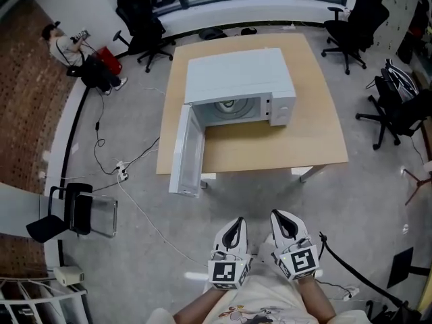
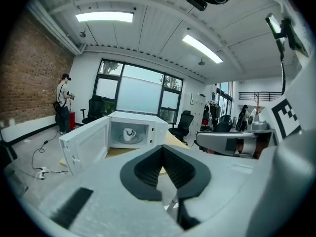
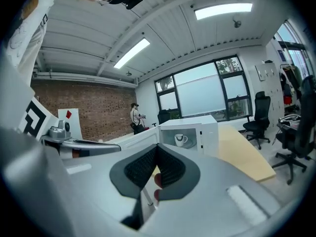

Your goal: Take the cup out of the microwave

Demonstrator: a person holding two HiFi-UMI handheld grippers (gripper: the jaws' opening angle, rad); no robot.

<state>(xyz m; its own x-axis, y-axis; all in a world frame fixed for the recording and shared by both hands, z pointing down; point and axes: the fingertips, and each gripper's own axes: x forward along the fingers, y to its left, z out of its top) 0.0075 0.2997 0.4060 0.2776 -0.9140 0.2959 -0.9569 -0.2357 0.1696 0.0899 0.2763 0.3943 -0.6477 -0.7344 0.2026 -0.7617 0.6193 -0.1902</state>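
Left gripper (image 1: 235, 223) and right gripper (image 1: 283, 216) pinched together, empty.
I see the cup (image 2: 129, 134) well beyond my fingertips, inside the open microwave (image 1: 239, 79).

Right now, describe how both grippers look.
The left gripper and right gripper match: white tapered shells with black ribbed pads inside. Each carries a cube with black-and-white square markers. A black cable trails from the right one.

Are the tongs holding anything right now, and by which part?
Nothing is held. The left tongs and right tongs are shut and empty; the cup sits in the microwave.
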